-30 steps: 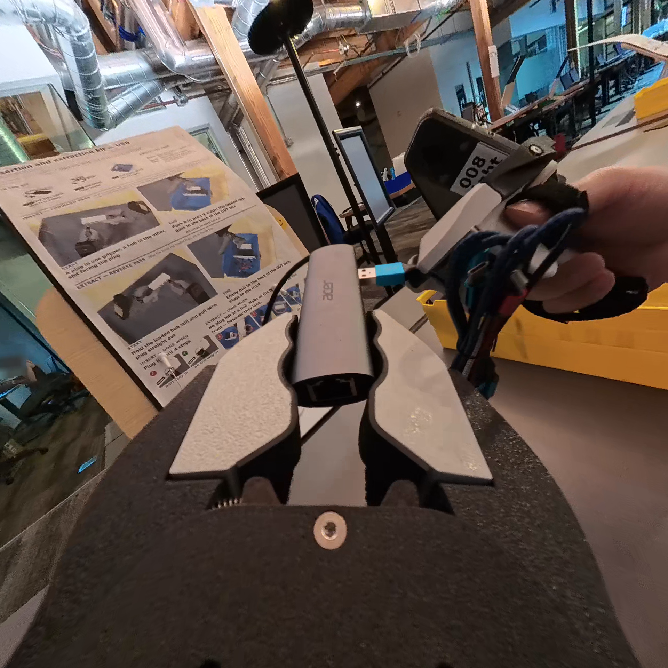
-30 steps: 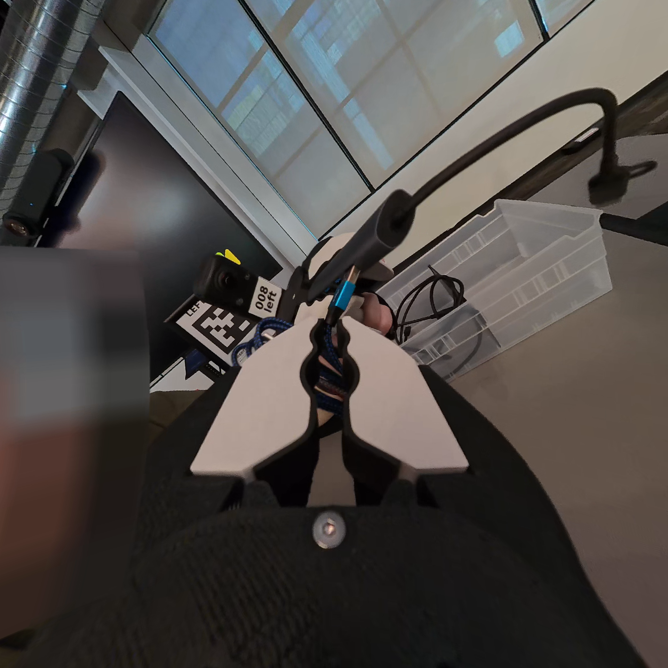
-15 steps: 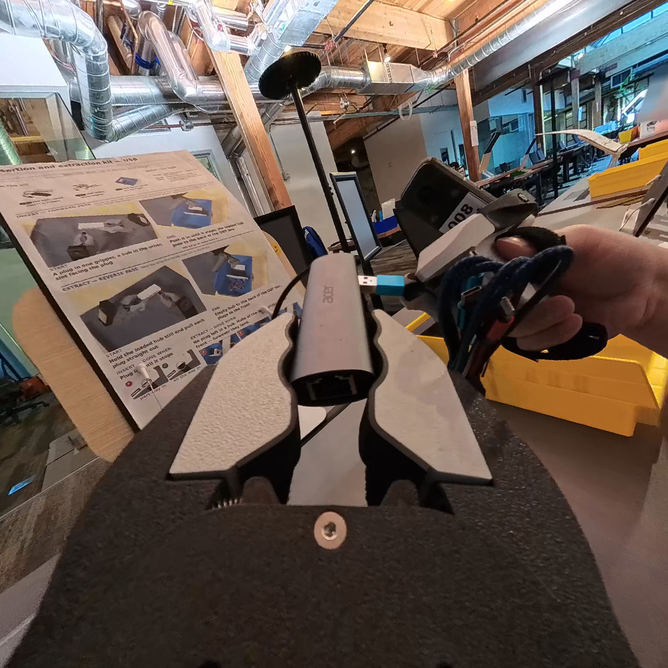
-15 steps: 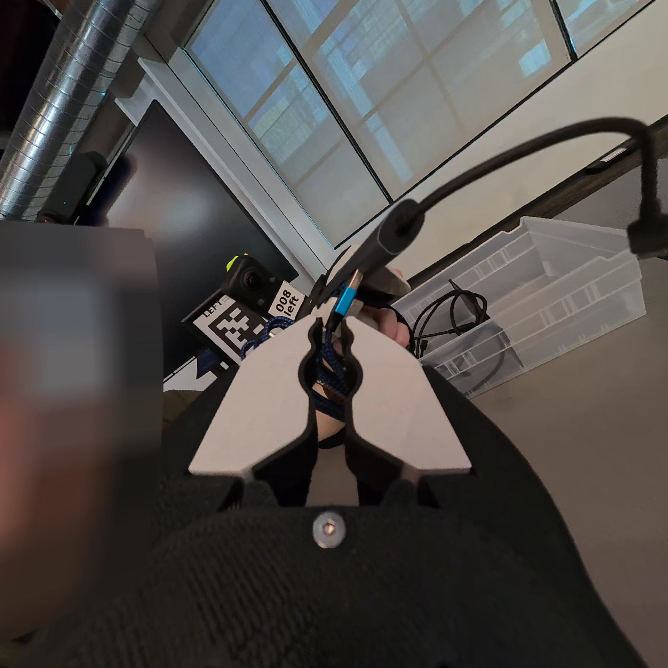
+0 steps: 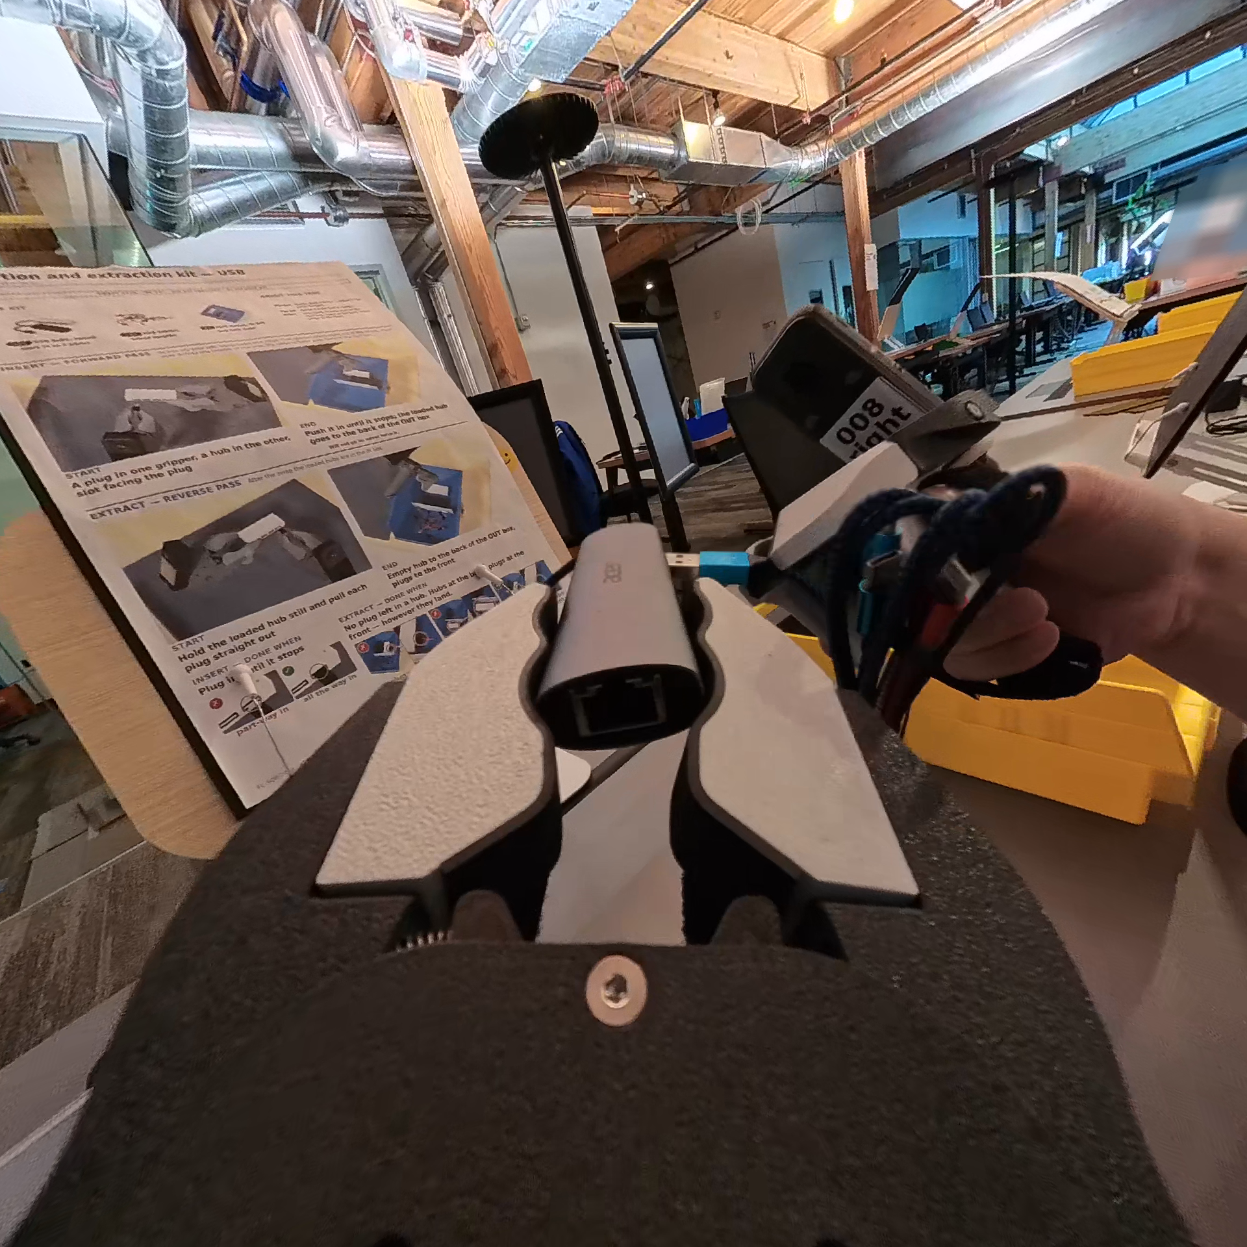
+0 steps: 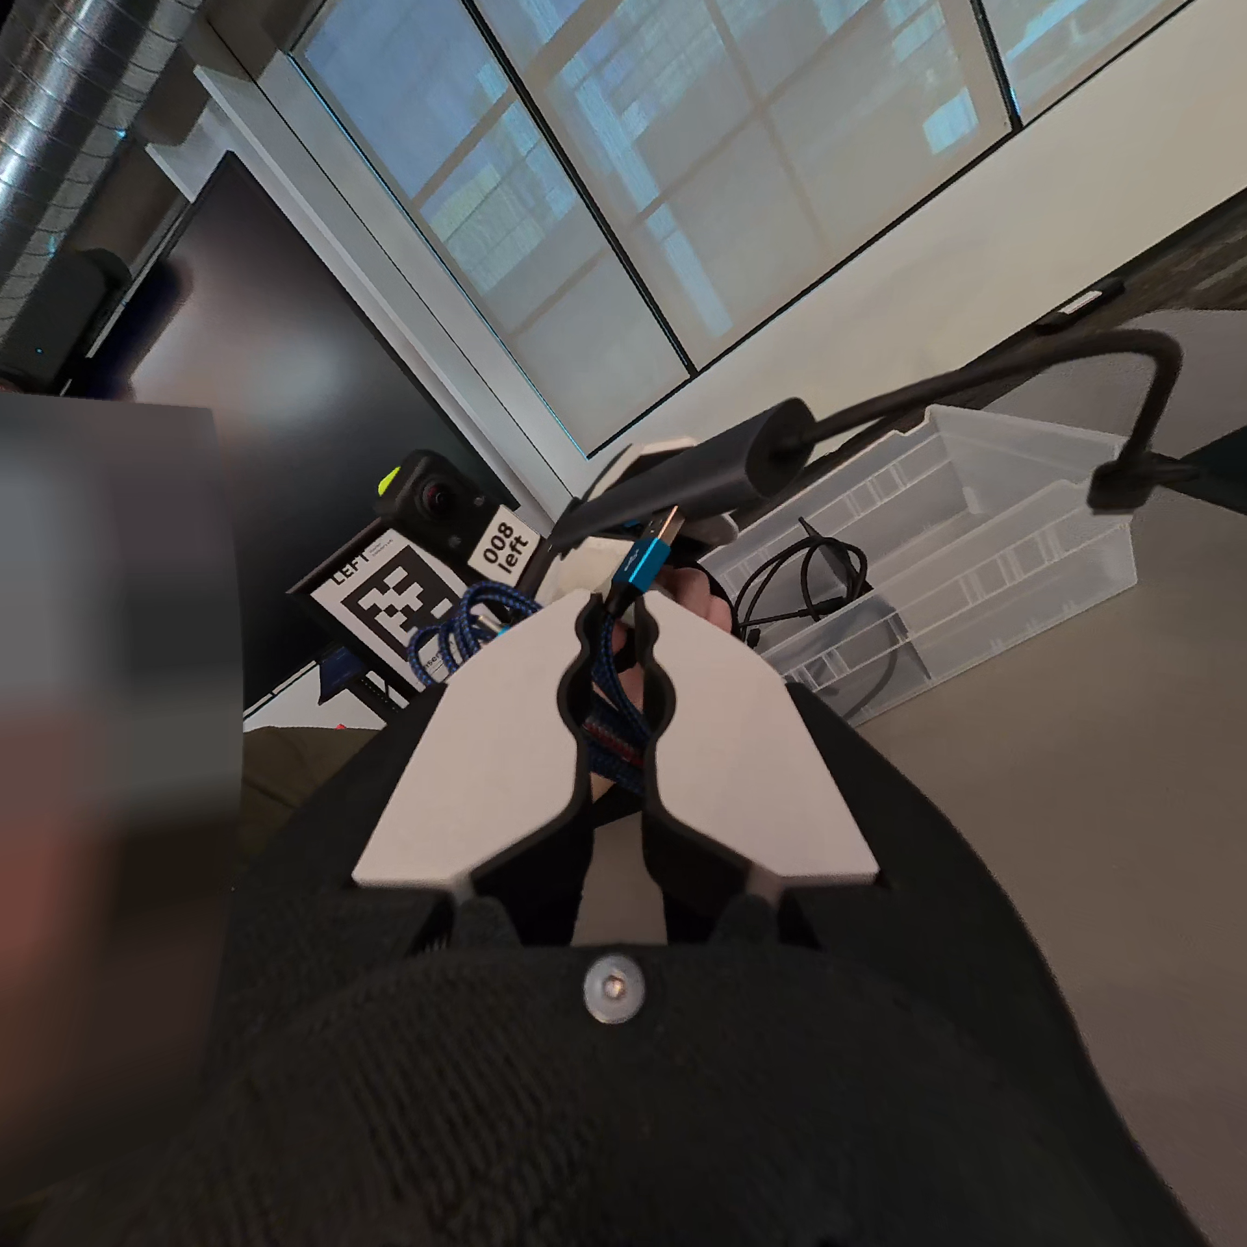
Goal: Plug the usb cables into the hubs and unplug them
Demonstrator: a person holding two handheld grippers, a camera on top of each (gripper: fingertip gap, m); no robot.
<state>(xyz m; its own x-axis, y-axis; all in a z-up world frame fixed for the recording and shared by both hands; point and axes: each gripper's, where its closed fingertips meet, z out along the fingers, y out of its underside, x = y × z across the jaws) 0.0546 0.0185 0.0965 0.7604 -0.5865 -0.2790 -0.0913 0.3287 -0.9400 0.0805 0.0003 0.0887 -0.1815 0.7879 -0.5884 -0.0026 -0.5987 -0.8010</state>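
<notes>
Centrally, the left claw (image 5: 617, 648) is clamped on a grey hub (image 5: 621, 621) between its 2 fingers (image 5: 459, 729); the hub's long axis runs along the fingers, away from the camera, with the network socket end facing the lens and a black lead leaving the far end. Opposite, the right claw (image 6: 617, 611) is closed on a blue USB plug (image 6: 644, 557), gripped at its strain relief, so that the plug's long axis continues forward past the fingertips. Its metal tip points at the long side of the hub (image 6: 695, 472) and lies just beside it; whether it touches cannot be told. Coiled blue braided cable (image 5: 904, 560) hangs from the hand (image 5: 1113, 573) holding the right claw. Behind stand a yellow bin (image 5: 1052, 749) and an instruction poster (image 5: 223, 499); a clear bin (image 6: 958, 560) rests on the grey surface (image 6: 1079, 810).
</notes>
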